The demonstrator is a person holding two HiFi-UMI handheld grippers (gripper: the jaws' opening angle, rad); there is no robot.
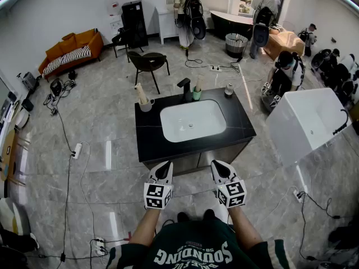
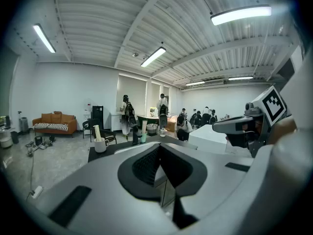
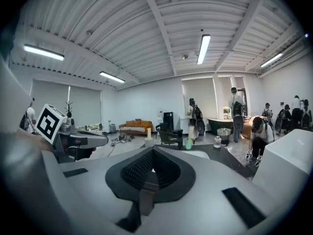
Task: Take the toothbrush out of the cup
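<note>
On the black counter point(image 1: 148, 144) round a white sink, a green cup point(image 1: 197, 94) holds a pale upright toothbrush point(image 1: 198, 84) beside the black faucet point(image 1: 185, 88). At the back left corner a white mug point(image 1: 146, 105) holds another cream stick. My left gripper point(image 1: 164, 170) and right gripper point(image 1: 220, 168) hover side by side in front of the counter's near edge, well short of both cups. Each is shut with nothing between its pads. The left gripper view shows the mug point(image 2: 101, 145) and the green cup point(image 2: 143, 137) far ahead, and the right gripper view shows the green cup point(image 3: 188, 143).
A small bottle point(image 1: 229, 89) stands at the counter's back right. A white bathtub point(image 1: 305, 122) sits to the right, a dark chair point(image 1: 147, 62) behind the counter. Cables and power strips point(image 1: 77, 150) lie on the floor at left. Several people stand at the back.
</note>
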